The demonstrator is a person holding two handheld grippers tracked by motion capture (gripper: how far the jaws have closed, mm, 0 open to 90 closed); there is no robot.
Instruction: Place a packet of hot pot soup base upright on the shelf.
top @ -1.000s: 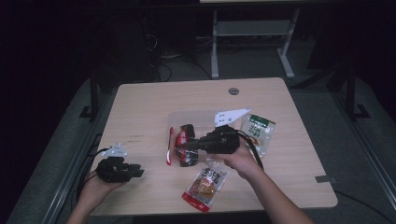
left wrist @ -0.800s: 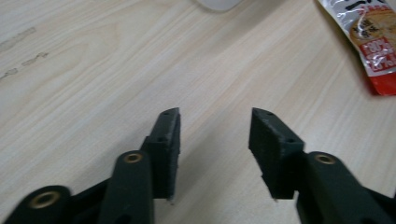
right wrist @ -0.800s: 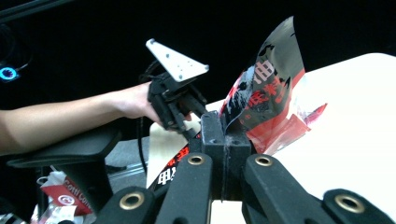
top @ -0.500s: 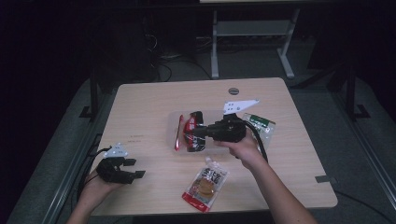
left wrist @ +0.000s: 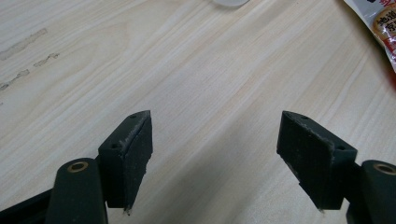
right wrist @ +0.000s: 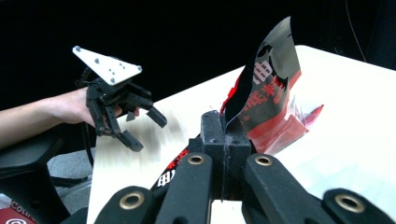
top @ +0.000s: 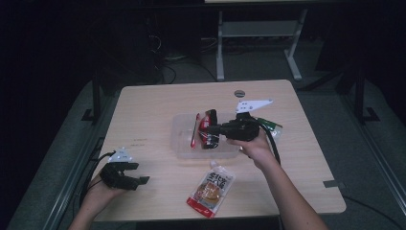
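Right hand-held gripper (top: pixel 214 130) pinches red-black packet (top: pixel 206 128) on edge, long axis upright over clear tray (top: pixel 181 146).

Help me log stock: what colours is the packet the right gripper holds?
Black and red packet, clearest in the right gripper view.

- My right hand (top: pixel 256 146) hides most of the green packet (top: pixel 269 126) at its two o'clock.
- The orange packet (left wrist: pixel 378 23) is cut off at two o'clock.

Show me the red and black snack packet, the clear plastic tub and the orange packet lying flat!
Red and black snack packet (top: pixel 206 128), high view, its middle.
Clear plastic tub (top: pixel 181 146), high view, bare left floor.
Orange packet lying flat (top: pixel 211 188), high view, printed centre.
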